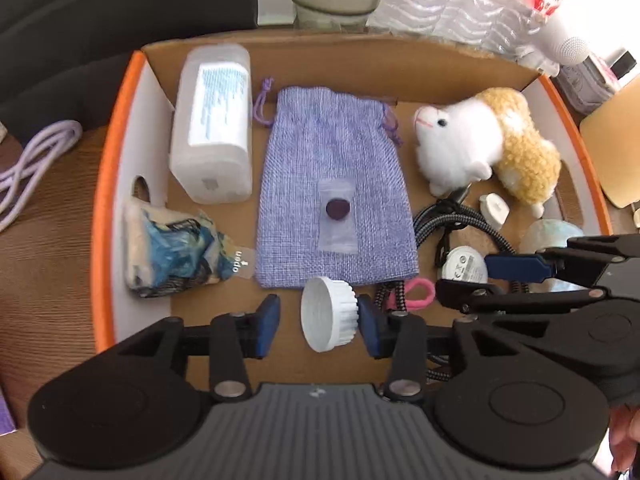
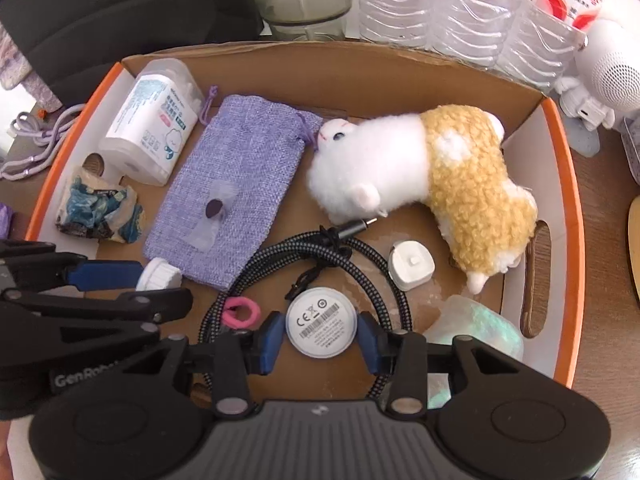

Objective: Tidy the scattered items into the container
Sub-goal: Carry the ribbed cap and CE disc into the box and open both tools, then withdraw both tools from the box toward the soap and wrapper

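Observation:
A shallow cardboard box [image 1: 105,184] with an orange rim holds the items. My left gripper [image 1: 318,326] points down into its near side. A white ribbed cap [image 1: 328,314] sits tilted between the blue pads, leaning close to the right pad, with a clear gap to the left pad; the jaws are open. My right gripper [image 2: 320,340] hangs over a white round disc [image 2: 322,322] with printed marks. The disc lies between the pads with almost no gap, and the jaws look open. A braided black cable [image 2: 360,256] coils around the disc.
Also in the box are a lilac pouch [image 1: 332,184] with a small sachet on it, a wipes pack [image 1: 212,120], a blue-patterned tissue pack [image 1: 172,256], a plush alpaca [image 2: 432,176], a pink hair tie [image 2: 240,314] and a white plug [image 2: 412,270]. Water bottles [image 2: 460,8] stand behind.

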Available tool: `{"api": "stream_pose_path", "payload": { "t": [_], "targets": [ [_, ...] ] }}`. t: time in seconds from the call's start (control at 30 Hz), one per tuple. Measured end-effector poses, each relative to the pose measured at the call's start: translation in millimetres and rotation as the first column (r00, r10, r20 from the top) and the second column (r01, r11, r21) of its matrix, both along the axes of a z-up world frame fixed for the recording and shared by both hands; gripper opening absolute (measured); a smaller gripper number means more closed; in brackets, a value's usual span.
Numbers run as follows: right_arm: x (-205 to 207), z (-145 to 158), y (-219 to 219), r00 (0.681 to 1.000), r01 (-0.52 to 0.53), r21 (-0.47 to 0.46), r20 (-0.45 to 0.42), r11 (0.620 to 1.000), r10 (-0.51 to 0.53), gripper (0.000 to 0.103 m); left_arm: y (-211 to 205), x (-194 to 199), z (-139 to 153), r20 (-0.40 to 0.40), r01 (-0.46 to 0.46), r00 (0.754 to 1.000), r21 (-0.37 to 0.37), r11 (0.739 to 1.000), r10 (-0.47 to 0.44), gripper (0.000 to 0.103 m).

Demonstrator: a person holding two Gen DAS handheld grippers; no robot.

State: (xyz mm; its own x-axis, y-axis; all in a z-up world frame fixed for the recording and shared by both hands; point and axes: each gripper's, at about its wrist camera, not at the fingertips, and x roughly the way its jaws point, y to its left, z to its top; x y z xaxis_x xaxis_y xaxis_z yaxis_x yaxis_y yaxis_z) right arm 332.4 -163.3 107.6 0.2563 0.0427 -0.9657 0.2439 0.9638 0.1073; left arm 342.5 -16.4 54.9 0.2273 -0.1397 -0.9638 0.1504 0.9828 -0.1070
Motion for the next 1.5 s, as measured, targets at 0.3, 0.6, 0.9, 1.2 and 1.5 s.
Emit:
{"api": "stream_pose_path", "payload": {
  "t": [0.3,0.6,0.9,1.2,1.5],
  "targets": [
    [-30,106,-17,0.987,0.072,-0.019,0.147,0.997,-0.069,0.074,13,-20,99,0.127,-0.019,0.992,-0.032,0.999,0.023,0.086],
    [-56,136,-17,0.972,0.101,-0.021,0.216,0.995,-0.094,0.077,17,-44,124,0.154,-0.1,0.983,0.0,0.995,0.098,0.087],
    [-112,115,6,0.815,0.177,-0.073,0.57,0.981,-0.104,0.085,15,-112,105,0.561,-0.187,0.803,-0.079,0.979,0.199,0.091],
    [-160,79,14,0.605,0.221,-0.107,0.795,0.97,-0.05,0.086,3,-156,76,0.802,-0.129,0.582,-0.073,0.989,0.135,0.091],
    [-208,79,27,0.574,0.25,-0.138,0.819,0.958,-0.032,0.086,2,-193,72,0.817,-0.102,0.567,-0.061,0.993,0.108,0.092]
  ]
}}
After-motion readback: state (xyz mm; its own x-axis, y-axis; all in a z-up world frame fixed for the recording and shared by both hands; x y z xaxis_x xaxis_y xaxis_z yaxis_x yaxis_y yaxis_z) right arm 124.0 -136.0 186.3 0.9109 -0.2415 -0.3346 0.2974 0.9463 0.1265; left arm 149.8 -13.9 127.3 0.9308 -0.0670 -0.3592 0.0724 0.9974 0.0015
